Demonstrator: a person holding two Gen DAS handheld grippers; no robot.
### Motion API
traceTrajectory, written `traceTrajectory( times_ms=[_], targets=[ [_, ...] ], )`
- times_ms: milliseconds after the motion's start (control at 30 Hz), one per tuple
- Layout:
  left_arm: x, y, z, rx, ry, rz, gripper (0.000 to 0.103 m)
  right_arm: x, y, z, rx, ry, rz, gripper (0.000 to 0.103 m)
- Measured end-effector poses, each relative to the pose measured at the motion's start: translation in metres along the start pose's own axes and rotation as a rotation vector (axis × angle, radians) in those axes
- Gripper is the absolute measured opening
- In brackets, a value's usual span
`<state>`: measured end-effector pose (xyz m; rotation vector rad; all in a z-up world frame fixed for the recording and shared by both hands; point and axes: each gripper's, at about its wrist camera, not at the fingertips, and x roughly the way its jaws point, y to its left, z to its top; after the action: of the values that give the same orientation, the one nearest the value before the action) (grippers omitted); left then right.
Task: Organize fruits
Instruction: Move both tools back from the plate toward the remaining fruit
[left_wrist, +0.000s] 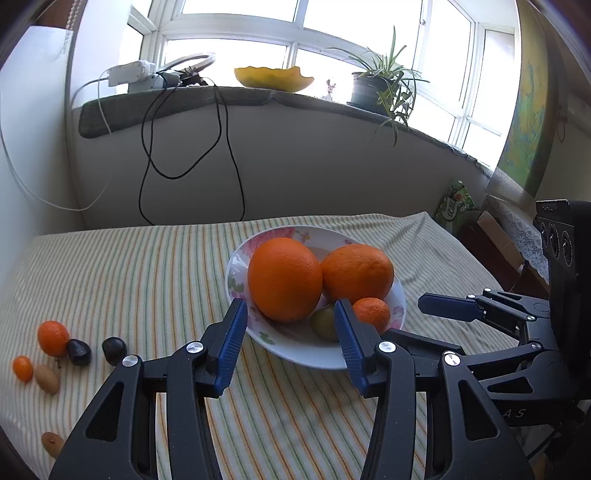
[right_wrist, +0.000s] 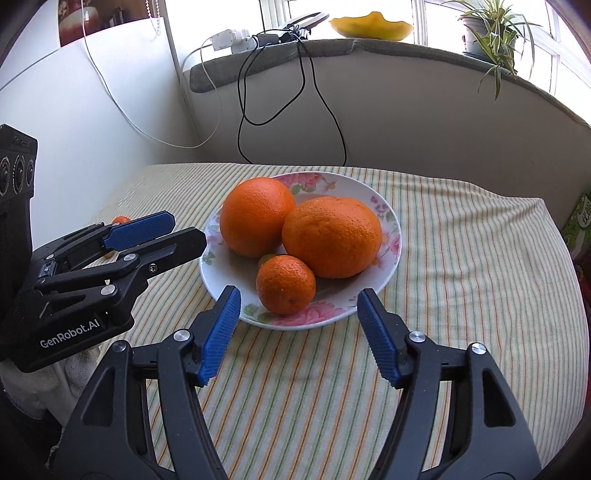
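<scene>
Both the left hand-held gripper (left_wrist: 291, 345) and right hand-held gripper (right_wrist: 299, 334) are hovering released, grasping nothing, at frame bottom before the floral plate (right_wrist: 391, 218) holding two oranges (right_wrist: 332, 236) and a tangerine (right_wrist: 286, 284).

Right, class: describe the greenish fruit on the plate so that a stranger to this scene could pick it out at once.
Start at the flowered plate in the middle of the striped tablecloth. Two big oranges fill it, with a small mandarin at the near rim. The greenish fruit sits low among these three, the only fruit on the plate that is not orange, and about the mandarin's size.
</scene>
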<state>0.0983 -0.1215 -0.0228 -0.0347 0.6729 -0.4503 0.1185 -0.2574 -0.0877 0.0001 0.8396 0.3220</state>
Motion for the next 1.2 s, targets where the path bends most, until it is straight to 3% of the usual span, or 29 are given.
traceTrajectory(
  times_ms=[733,833,900,1200],
  targets=[
    [-0.041,0.020,-0.006,-0.028,-0.046,0.047,0.048,-0.017,0.029,0.007,-0.049,-0.039,0.014,0.069],
    [-0.046,0.025,-0.008,-0.037,-0.050,0.058,0.049,-0.017,0.035,0.010,-0.057,-0.044,0.028,0.069],
    [-0.051,0.029,-0.010,-0.042,-0.055,0.069,0.054,-0.016,0.040,0.012,-0.065,-0.046,0.046,0.069],
    [-0.072,0.052,-0.026,-0.075,-0.051,0.132,0.055,-0.010,0.069,0.021,-0.114,-0.052,0.099,0.069]
  ],
)
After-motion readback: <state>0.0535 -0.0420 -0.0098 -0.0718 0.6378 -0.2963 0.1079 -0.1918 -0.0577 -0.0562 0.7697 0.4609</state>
